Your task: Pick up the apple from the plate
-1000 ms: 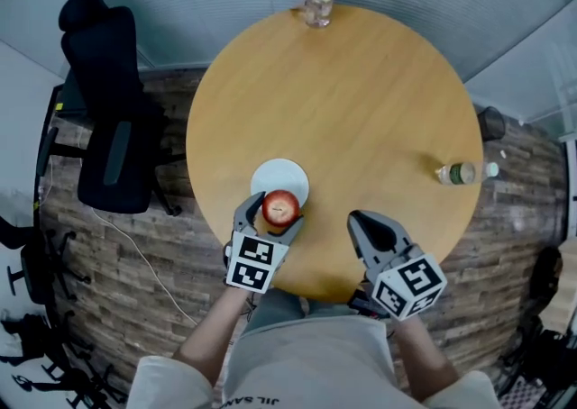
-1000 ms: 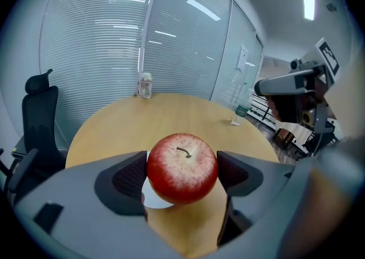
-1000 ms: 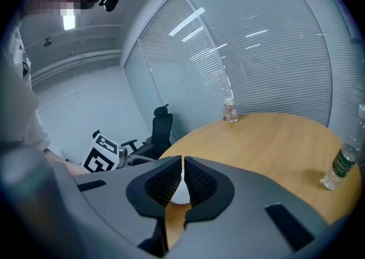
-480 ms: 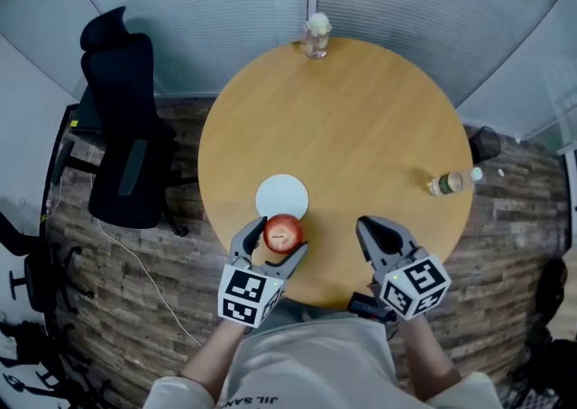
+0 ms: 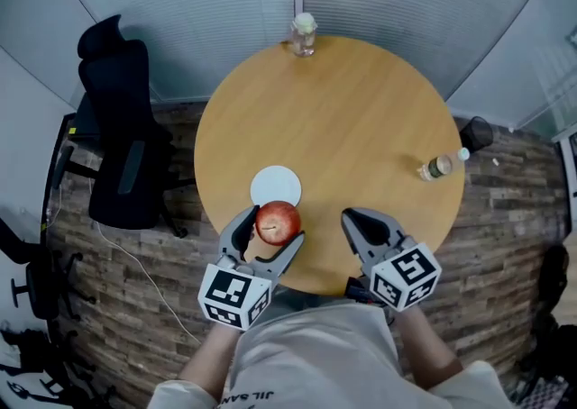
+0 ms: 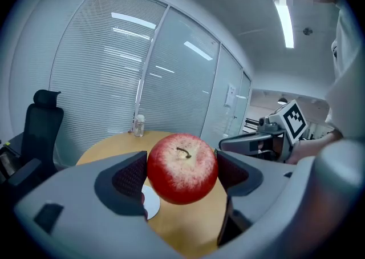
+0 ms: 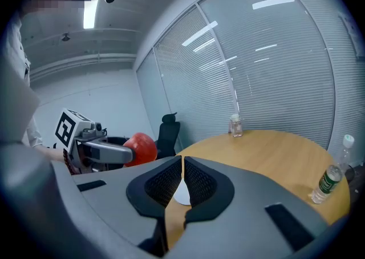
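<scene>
Left gripper view showed the left gripper [image 6: 181, 179] clamped on the apple [image 6: 182, 166], held just off the plate [image 6: 150, 203]. The right gripper [image 7: 181, 181] was pinched shut, empty. The lift looked nearly done; the next move called for a steady grip.

The head view looks steeply down on the round table [image 5: 361, 128] from high above. Each gripper view sits low behind its jaws, facing across to the blinds [image 6: 108, 75]; all three share the jar [image 6: 138, 125].
</scene>
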`<state>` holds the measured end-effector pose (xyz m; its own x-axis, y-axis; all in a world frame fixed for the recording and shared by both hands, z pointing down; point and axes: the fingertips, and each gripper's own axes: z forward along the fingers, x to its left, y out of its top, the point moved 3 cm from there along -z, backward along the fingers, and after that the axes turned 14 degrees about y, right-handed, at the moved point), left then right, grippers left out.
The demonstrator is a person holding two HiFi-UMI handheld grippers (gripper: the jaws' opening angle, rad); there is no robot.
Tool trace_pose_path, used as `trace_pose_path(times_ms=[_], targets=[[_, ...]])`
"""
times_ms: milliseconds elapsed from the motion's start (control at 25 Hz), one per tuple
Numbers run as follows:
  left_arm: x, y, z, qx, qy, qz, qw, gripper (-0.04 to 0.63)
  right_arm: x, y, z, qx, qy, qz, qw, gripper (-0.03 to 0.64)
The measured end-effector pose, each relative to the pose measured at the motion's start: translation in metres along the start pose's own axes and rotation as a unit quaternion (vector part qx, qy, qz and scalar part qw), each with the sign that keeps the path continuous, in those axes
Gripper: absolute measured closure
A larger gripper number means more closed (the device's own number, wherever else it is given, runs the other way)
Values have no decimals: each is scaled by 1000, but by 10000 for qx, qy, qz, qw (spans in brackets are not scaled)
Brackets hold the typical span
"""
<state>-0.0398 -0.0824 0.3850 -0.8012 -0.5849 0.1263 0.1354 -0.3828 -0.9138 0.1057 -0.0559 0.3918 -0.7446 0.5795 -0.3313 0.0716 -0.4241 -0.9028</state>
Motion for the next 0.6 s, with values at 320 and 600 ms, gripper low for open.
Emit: trace_pose_path(times_ms=[320,600], targets=[[-8,7,-10,-143,-12,-52,9999,212,12,0,1,116,113,-204,9997,581],[-15,6,-14,-136,-26,-46,9999,212,11,-2,-3,55,128,-121,9998,581]])
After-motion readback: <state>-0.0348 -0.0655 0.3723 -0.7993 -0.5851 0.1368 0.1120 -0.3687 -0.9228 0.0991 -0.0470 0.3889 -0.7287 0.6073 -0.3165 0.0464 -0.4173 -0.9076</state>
